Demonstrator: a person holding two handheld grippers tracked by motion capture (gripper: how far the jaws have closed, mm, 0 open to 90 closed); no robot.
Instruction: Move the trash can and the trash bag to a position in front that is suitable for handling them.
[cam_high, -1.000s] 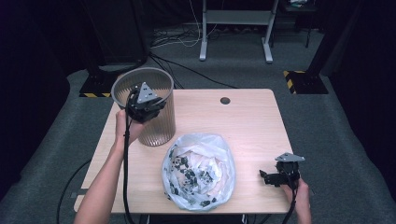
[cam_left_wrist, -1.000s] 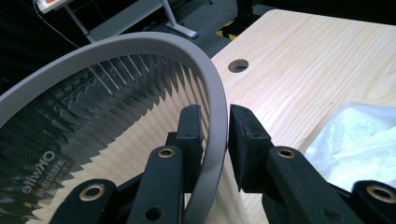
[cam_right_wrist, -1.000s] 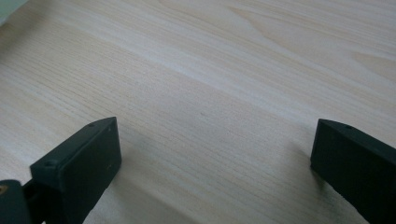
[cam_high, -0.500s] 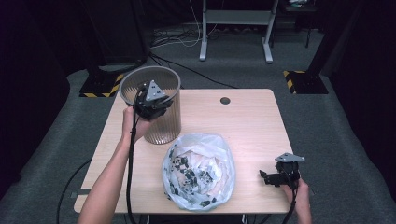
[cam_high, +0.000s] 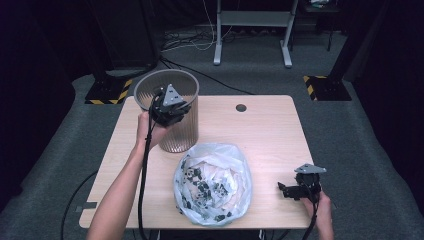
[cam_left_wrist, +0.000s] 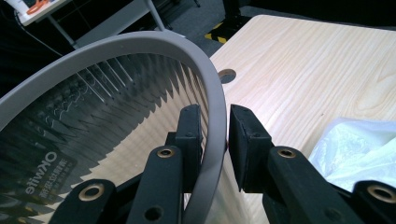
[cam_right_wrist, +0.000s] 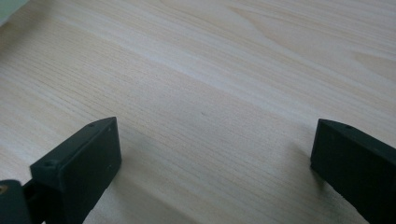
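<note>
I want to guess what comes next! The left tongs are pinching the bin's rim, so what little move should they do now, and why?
Probably slide the bin a bit toward the plastic bag. The left tongs clamp its rim, one jaw inside and one outside, and the bag full of scraps lies just beside it. The right tongs rest open on the table.

Light wood table (cam_high: 260, 130) w/ round cable hole (cam_high: 241, 107) near far edge; grey ribbed bin (cam_high: 180, 135) standing far-left, crumpled plastic bag (cam_high: 212, 182) at near-centre edge
</note>
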